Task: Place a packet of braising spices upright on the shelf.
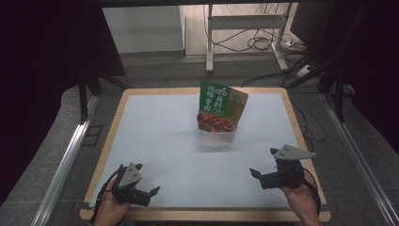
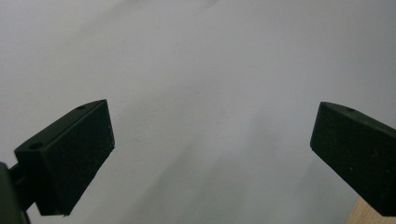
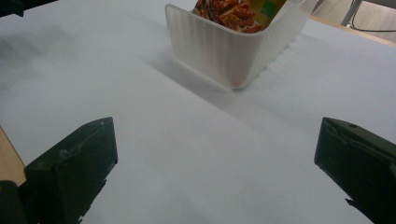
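A green and red snack bag [image 1: 220, 107] stands upright in a clear ribbed plastic tub [image 1: 217, 136] near the middle of the white table sheet [image 1: 160, 141]. The tub [image 3: 233, 51] and the bag's red lower part [image 3: 229, 11] lie ahead in the right gripper view. My left gripper [image 1: 151, 194] rests at the front left, open and holding nothing; its jaws stand wide over bare sheet [image 2: 205, 93] in its own view. My right gripper [image 1: 264, 162] is at the front right, open, jaws wide apart and pointing towards the tub.
The table's wooden rim [image 1: 108, 141] frames the white sheet. Metal rails [image 1: 66, 155] run along both sides. A desk frame [image 1: 244, 33] and loose cables [image 1: 263, 42] lie on the floor beyond the far edge.
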A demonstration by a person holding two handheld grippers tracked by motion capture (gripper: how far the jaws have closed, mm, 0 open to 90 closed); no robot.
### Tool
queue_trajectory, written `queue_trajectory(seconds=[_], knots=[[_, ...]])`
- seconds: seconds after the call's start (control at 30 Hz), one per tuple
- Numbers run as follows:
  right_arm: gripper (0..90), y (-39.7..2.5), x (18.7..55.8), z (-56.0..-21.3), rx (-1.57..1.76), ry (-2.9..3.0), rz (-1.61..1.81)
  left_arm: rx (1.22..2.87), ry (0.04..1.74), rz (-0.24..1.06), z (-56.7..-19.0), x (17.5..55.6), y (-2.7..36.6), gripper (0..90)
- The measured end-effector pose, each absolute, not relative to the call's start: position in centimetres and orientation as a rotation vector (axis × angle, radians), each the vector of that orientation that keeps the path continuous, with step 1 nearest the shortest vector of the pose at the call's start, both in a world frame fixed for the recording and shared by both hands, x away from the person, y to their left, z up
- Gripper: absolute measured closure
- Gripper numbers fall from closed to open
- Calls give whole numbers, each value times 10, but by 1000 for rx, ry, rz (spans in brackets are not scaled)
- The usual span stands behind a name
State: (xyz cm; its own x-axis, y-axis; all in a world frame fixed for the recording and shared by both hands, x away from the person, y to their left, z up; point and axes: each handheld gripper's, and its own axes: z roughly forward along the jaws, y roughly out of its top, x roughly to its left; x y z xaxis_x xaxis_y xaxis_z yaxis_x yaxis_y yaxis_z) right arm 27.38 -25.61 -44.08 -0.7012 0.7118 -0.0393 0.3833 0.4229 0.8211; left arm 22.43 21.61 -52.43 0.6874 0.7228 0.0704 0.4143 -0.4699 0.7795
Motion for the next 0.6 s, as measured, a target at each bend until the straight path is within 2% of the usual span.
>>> queue_trajectory(seconds=[0.6], knots=[[0, -277, 257, -458, 962, 2257, 1157, 2143, 867, 506, -525, 225, 215, 0]])
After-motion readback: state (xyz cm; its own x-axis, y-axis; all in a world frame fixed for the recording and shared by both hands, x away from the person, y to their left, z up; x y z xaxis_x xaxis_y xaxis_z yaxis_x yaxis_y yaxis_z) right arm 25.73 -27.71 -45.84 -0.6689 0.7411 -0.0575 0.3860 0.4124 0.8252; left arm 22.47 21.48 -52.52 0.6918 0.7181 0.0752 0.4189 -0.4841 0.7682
